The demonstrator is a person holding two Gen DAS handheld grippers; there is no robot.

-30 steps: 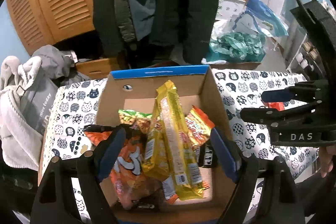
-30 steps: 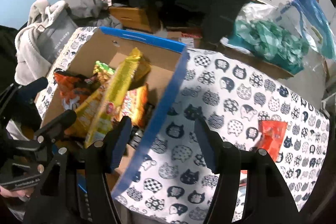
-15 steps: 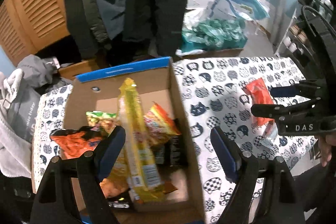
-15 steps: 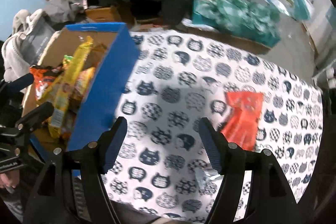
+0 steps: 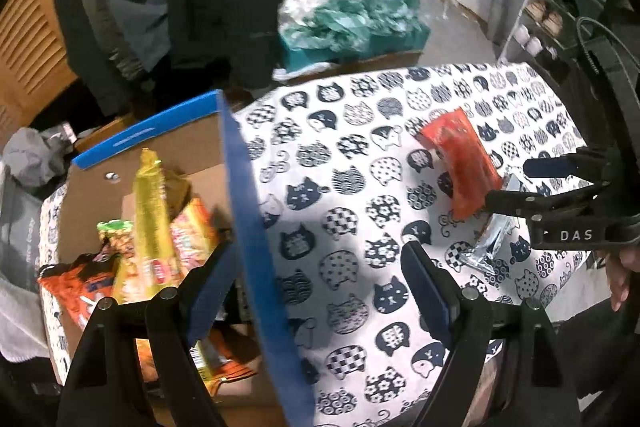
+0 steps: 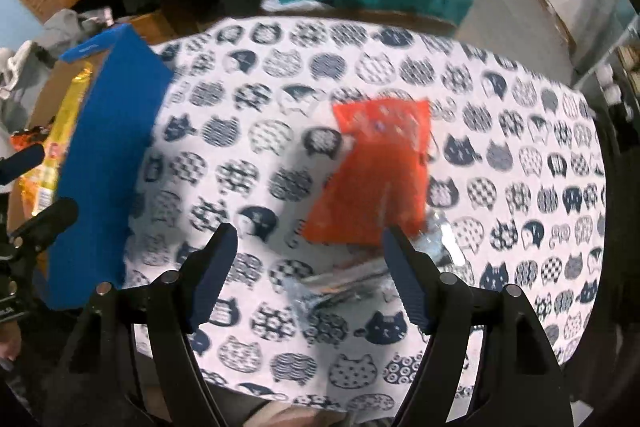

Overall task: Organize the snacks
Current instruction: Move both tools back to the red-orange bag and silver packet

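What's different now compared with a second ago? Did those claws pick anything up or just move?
Both claws swung away from the blue-edged cardboard box of snacks toward the red foil packet on the cat-print tablecloth. The right claw now hangs open just short of that packet and a clear crinkly wrapper; the left claw is open and empty too. Nothing was taken hold of. Box, snacks and packet look unmoved.

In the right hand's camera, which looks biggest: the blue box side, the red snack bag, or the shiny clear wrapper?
1. Blue box side
2. Red snack bag, nearly as big
3. Shiny clear wrapper, partly hidden and nearer the camera, so less sure
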